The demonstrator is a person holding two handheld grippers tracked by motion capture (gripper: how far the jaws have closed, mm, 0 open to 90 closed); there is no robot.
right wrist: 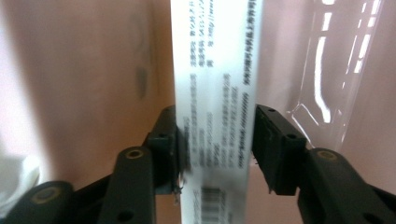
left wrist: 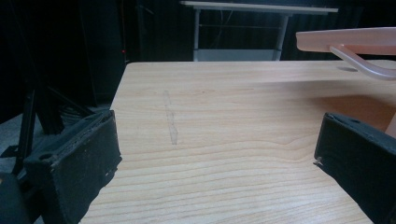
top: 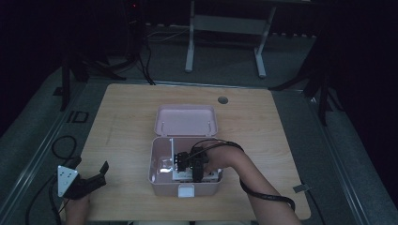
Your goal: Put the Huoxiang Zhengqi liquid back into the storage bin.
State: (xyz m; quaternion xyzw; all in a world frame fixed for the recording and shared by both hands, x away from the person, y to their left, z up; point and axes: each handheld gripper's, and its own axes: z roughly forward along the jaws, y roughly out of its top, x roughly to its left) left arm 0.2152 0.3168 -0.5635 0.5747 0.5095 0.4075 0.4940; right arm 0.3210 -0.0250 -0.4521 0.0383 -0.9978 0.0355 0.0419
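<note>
1. My left gripper (top: 94, 177) hovers idle over the bare table (left wrist: 224, 140), jaws spread wide with nothing between them; the open lid (left wrist: 345, 39) juts in beyond my right jaw.
2. My right gripper (right wrist: 215, 149) is down inside the pink box (top: 157, 180), jaws pinching a white printed packet (right wrist: 217, 93) from both sides. Grasped, I judge, but not yet lifted out.
3. A clear glossy wrapper (right wrist: 327, 84) lies past my right jaw, and the box walls crowd close.

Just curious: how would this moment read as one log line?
right tool: shut on white printed box, inside pink case | left tool: open, over table
</note>
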